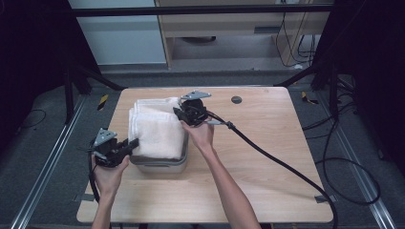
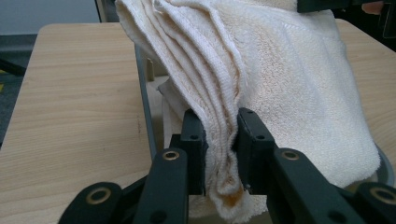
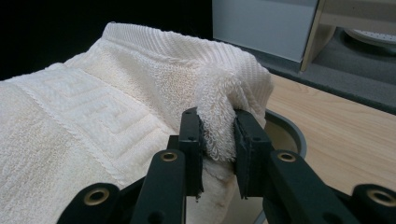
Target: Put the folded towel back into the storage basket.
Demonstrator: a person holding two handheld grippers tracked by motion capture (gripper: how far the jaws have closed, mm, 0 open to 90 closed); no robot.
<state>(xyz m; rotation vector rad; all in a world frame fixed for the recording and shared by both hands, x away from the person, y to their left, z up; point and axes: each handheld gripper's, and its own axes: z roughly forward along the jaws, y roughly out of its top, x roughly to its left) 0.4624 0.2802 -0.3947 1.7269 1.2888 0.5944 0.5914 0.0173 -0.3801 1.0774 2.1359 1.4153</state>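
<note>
Both tongs are pinching the folded cream towel [image 1: 155,129], which is lying over a grey tub [image 1: 162,164] mid-table: left tongs [image 1: 133,143] gripping its near-left edge, right tongs [image 1: 177,113] clamping its far-right corner. Keeping both grips firm and lifting evenly is probably the best way to stop the folds slipping apart.

No legible text, labels or nos. anywhere.

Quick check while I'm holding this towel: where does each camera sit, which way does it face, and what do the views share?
High view: above the person's side, looking forward and down on the table; both forearms, left gripper, right gripper.
Left gripper view: rides the left gripper, facing the folded towel edge.
Right gripper view: rides the right gripper, facing a towel corner.
Shared: towel, grey bin.
</note>
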